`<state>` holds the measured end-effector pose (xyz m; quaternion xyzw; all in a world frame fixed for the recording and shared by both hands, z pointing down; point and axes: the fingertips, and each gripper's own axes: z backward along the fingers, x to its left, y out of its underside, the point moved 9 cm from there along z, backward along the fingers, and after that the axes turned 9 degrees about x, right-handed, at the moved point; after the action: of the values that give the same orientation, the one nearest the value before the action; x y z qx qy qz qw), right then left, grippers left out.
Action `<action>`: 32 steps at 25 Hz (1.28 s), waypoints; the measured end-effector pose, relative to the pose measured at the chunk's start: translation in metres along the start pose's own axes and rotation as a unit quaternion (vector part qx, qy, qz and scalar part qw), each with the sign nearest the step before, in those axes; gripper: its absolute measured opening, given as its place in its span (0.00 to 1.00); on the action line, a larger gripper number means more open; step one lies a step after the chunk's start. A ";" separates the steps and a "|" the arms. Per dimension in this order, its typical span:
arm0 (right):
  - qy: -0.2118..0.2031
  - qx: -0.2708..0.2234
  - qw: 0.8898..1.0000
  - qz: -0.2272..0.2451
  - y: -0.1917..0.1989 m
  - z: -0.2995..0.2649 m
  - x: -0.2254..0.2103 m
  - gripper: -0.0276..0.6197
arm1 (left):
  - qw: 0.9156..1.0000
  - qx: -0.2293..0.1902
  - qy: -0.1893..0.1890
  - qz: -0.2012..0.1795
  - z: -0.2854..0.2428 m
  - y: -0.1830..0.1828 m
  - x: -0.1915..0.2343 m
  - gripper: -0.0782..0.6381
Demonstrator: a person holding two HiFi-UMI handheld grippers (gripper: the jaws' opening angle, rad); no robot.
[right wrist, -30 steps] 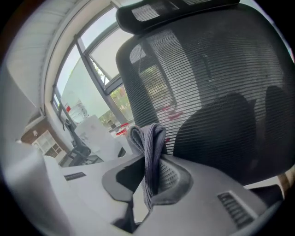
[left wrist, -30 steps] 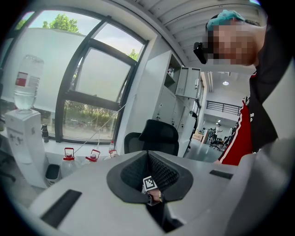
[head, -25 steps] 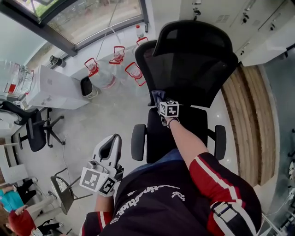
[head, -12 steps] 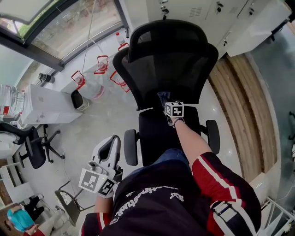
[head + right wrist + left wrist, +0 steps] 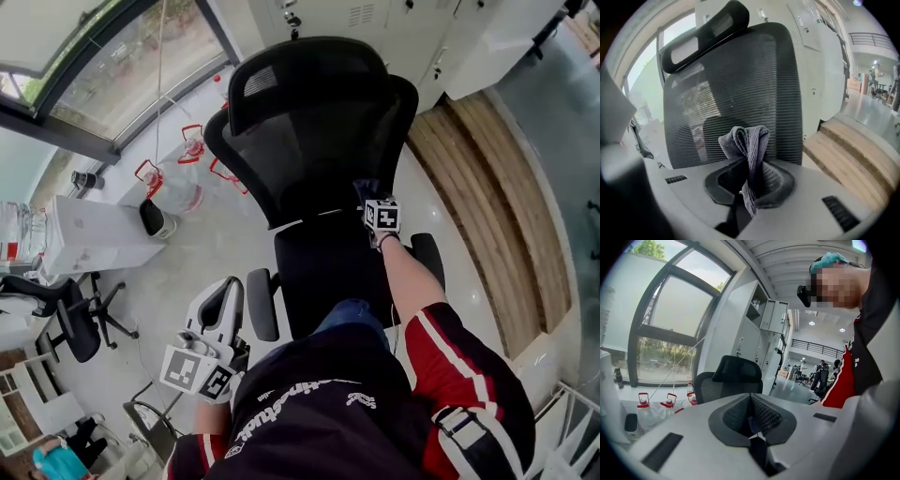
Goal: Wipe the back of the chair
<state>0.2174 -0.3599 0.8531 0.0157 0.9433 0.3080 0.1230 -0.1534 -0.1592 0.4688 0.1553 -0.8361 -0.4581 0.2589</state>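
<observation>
At the left, the left gripper (image 5: 223, 298) hangs low beside the person's hip, well apart from the office chair; its own view shows the jaws closed together with nothing between them. At centre, the chair's mesh backrest (image 5: 309, 150) rises from the seat (image 5: 323, 267) to the headrest (image 5: 300, 70), its long axis running away from the person. At the right, the right gripper (image 5: 370, 199) pinches a grey cloth (image 5: 747, 140) directly before the lower right of the mesh, making it the nearer tool. Only the right gripper view shows the cloth's bunched folds; neither view settles whether cloth and mesh touch.
</observation>
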 end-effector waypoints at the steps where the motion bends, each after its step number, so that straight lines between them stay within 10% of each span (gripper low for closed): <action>1: 0.013 0.001 1.000 -0.004 0.000 0.004 -0.012 0.13 | 1.000 0.002 0.002 0.000 -0.002 0.000 -0.001 0.14; 17: 0.129 -0.048 0.988 -0.073 -0.011 0.112 -0.092 0.13 | 0.998 -0.042 0.041 -0.009 0.002 -0.012 -0.009 0.15; 32: 0.047 -0.230 0.969 0.081 -0.115 0.324 0.072 0.13 | 0.987 -0.105 0.109 -0.046 0.007 -0.066 -0.017 0.14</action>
<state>0.2313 -0.2584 0.5176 0.0487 0.8472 0.5263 0.0535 -0.1418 -0.1811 0.4047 0.2145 -0.7422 -0.5346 0.3425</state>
